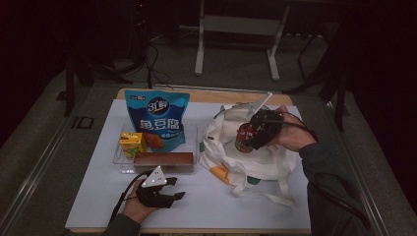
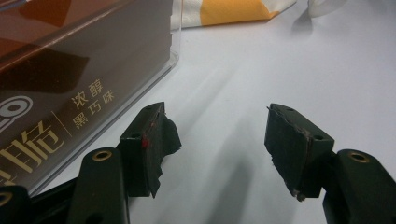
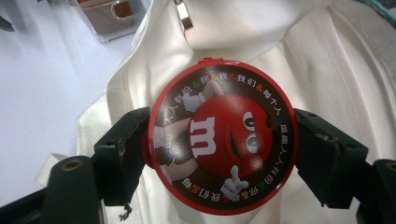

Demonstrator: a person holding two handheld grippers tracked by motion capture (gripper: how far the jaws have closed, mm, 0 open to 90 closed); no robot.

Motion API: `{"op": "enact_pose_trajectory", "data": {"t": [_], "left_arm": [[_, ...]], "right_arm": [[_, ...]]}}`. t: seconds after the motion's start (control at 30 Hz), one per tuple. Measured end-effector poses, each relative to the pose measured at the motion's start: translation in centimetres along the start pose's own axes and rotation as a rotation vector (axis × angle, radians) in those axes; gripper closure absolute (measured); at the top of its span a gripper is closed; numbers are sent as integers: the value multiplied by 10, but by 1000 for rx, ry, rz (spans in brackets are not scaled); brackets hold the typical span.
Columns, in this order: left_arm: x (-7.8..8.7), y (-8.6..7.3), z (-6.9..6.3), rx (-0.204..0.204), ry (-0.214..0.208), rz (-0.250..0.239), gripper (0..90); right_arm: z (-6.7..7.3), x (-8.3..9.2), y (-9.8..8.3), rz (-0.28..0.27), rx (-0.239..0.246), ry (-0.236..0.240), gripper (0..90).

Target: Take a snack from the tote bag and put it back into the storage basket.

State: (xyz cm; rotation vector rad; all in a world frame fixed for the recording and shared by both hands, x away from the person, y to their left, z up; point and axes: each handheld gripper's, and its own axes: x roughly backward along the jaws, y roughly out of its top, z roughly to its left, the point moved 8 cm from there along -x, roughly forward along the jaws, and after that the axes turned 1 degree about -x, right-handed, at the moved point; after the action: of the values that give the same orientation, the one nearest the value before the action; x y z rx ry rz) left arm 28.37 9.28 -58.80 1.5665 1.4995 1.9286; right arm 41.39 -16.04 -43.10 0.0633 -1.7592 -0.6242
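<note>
High view: we see the right gripper (image 1: 253, 132) poised over a white canvas tote bag (image 1: 255, 157) at the right of the white table (image 1: 88, 187), its jaws closed on a red candy tub (image 1: 244, 137). The right gripper view confirms the grip: both black pads press on opposite sides of the round candy tub (image 3: 224, 135), whose lid bears a red cartoon face, with the cream cloth of the bag (image 3: 327, 60) directly behind it.

At the near left the left gripper (image 1: 169, 191) rests low over the table with its jaws apart and nothing between them; the left gripper view shows bare table between the pads and a brown chocolate box (image 2: 70, 79) just beside the left jaw. That box (image 1: 163, 160) lies at the near edge of a clear tray (image 1: 118, 157), together with a yellow carton (image 1: 132, 143) and a blue snack pouch (image 1: 157, 120) standing behind.

We judge the step in hand to be packing the tub into the bag. To do it well, we would keep the squeeze steady on the tub's round wall, which could slip or roll between flat pads, centre it over the bag's mouth rather than a fold of cloth, and lower it well inside before easing the jaws. The idle gripper could hold the bag's rim open.
</note>
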Motion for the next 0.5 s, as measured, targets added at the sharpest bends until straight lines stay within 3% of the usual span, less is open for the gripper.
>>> {"op": "enact_pose_trajectory", "data": {"t": [0.5], "left_arm": [[0,0,0,-1,0,-1,393]], "right_arm": [[6,2,17,-25,30,7,242]]}}
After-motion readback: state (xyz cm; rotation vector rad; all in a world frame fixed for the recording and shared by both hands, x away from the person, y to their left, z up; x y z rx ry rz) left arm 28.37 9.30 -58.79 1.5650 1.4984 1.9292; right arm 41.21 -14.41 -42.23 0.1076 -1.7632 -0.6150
